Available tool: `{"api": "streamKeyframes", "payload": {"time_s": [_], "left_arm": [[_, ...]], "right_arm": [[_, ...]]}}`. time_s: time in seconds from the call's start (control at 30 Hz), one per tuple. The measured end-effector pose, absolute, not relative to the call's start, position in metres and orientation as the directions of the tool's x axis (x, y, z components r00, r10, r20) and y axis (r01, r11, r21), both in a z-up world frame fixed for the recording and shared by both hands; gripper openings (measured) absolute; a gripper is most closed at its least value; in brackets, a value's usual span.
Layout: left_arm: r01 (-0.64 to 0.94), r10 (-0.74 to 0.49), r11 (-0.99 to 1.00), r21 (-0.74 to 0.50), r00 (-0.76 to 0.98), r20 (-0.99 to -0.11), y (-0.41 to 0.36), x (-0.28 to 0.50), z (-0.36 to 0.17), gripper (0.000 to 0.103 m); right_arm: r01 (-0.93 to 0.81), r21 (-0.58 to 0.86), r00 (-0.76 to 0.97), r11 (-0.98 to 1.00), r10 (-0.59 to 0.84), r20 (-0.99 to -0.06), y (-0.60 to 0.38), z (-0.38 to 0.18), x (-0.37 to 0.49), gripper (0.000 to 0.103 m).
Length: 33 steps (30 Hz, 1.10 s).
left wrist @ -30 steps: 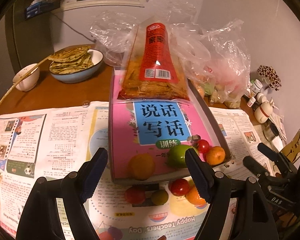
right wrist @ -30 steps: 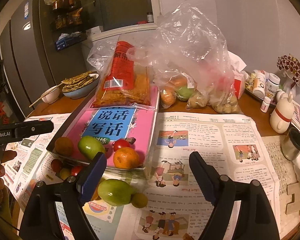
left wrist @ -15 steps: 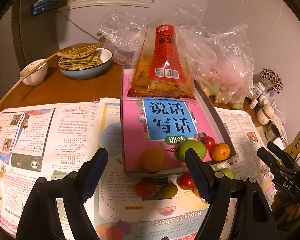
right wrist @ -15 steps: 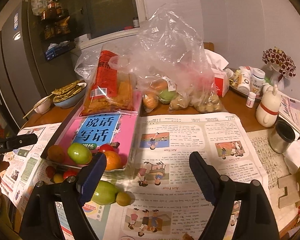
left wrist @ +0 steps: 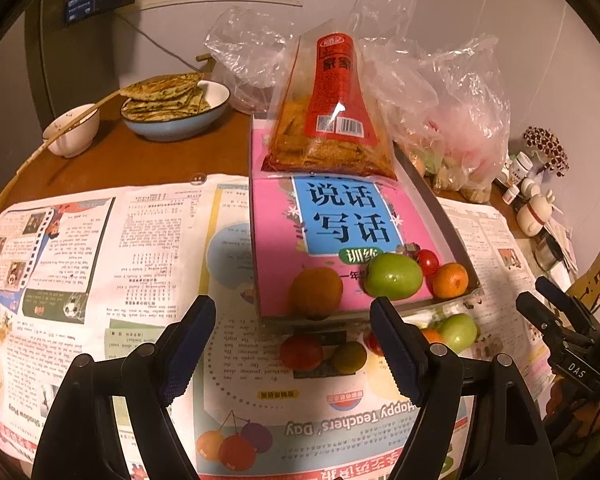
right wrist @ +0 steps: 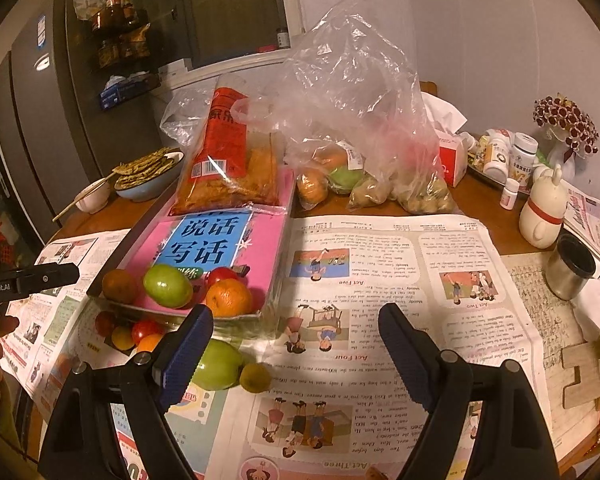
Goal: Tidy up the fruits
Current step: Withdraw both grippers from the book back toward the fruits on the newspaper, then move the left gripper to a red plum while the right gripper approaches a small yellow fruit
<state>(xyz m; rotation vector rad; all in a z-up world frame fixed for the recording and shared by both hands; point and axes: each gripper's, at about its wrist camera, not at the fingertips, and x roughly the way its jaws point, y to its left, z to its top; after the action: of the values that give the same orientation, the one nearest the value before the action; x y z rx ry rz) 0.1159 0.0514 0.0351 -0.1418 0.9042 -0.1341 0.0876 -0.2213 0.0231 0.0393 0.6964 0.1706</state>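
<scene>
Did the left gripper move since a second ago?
Yes. The left gripper backed away from the tray: the fruit on the newspaper that sat between its fingertips now lies farther ahead.

Both wrist views toward tray

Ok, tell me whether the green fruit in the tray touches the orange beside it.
Cannot tell. In the right wrist view the green fruit and orange nearly meet, with no clear gap or contact; the left wrist view is no plainer.
</scene>
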Motion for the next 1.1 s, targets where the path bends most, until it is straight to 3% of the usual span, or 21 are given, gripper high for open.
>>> {"api": "streamKeyframes", "payload": {"time_s": [1.1], "left_arm": [[0.066, -0.162, 0.986, -0.152, 0.563, -0.81, 0.055, 0.095, 0.012, 0.081]], "right_arm": [[-0.228, 0.012, 0.673, 0.974, 0.167, -0.721, -0.201, -0.017, 0.068, 0.084]]}}
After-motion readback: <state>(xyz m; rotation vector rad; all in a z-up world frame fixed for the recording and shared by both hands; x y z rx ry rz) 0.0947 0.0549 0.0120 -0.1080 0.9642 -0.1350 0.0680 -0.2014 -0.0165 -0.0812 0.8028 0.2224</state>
